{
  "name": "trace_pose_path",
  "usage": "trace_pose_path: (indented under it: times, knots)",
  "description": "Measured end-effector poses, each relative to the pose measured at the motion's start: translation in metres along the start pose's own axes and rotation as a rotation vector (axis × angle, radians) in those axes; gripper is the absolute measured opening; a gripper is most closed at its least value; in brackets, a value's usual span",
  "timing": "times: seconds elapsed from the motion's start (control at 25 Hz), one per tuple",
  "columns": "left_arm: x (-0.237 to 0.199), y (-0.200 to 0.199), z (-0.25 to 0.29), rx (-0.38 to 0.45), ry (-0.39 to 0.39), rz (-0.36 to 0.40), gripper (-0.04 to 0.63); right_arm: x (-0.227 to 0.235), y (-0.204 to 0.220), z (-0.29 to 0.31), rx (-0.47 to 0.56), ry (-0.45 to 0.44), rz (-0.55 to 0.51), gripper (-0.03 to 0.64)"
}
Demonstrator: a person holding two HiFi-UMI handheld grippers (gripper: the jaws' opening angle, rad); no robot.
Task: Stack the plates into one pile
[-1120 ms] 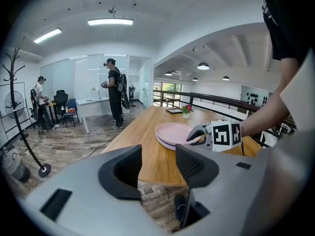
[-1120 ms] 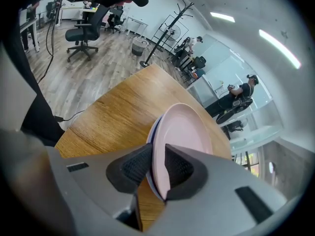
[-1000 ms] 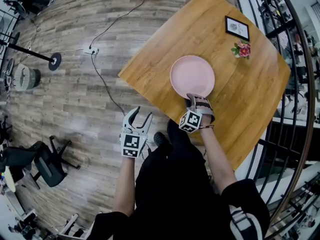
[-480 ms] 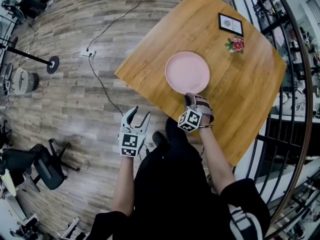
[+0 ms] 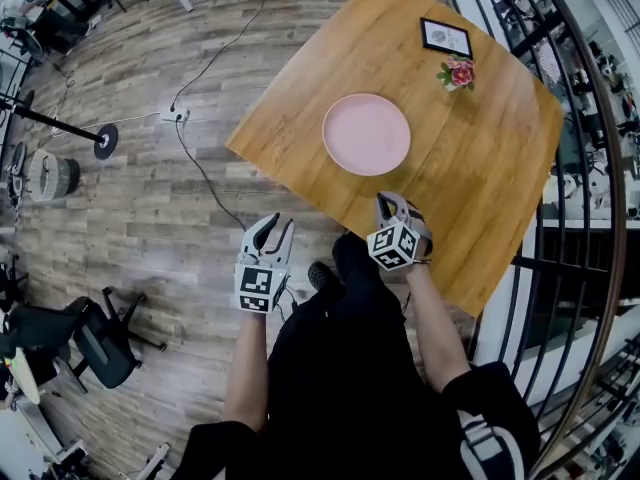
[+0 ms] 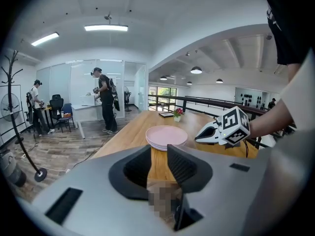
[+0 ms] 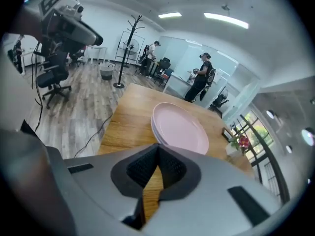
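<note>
A pile of pink plates (image 5: 366, 134) sits in the middle of the wooden table (image 5: 480, 168); it also shows as pink plates (image 6: 166, 136) and plates (image 7: 179, 127) in the two gripper views. My right gripper (image 5: 388, 205) is over the table's near edge, a short way back from the pile and apart from it. Its jaws are shut with nothing in them (image 7: 158, 149). My left gripper (image 5: 272, 230) hangs over the floor, left of the table. Its jaws are closing, a gap still shows, and nothing is between them (image 6: 158, 154).
A framed picture (image 5: 446, 37) and a small flower pot (image 5: 457, 73) stand at the table's far corner. A metal railing (image 5: 590, 168) runs along the right. On the floor are a cable (image 5: 200, 168), a stand base (image 5: 105, 140) and an office chair (image 5: 90, 333). People (image 6: 104, 100) stand far off.
My right gripper has drawn back from the plate's near rim toward the table edge and its jaws have come together. The left gripper's jaws have narrowed.
</note>
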State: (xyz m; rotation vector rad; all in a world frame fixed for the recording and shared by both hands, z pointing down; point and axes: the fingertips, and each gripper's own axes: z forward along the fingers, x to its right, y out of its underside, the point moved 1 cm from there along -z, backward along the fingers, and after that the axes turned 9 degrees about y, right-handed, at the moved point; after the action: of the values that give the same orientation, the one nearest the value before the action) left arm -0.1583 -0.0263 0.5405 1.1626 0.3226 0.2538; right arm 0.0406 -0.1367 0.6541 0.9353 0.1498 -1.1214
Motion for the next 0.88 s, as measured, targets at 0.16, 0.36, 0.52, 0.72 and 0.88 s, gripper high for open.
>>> trace_pose_path:
  times: [0.16,0.36,0.52,0.72,0.88]
  knots:
    - [0.015,-0.004,-0.007,-0.010,0.026,0.020,0.052,0.005,0.000,-0.020,0.048,-0.056,0.115,0.009]
    - [0.027,-0.001,-0.011,-0.014,0.009,0.013,0.032,0.009,0.011,-0.029,0.080,-0.094,0.191,0.009]
    - [0.033,0.002,-0.004,-0.025,-0.001,-0.015,0.031,0.021,0.006,-0.033,0.121,-0.135,0.257,0.009]
    - [0.049,0.005,0.014,-0.039,-0.025,-0.043,0.031,0.031,0.011,-0.036,0.167,-0.186,0.271,0.008]
    - [0.063,0.000,0.025,-0.046,-0.039,-0.039,0.031,0.032,0.020,-0.036,0.164,-0.237,0.223,0.008]
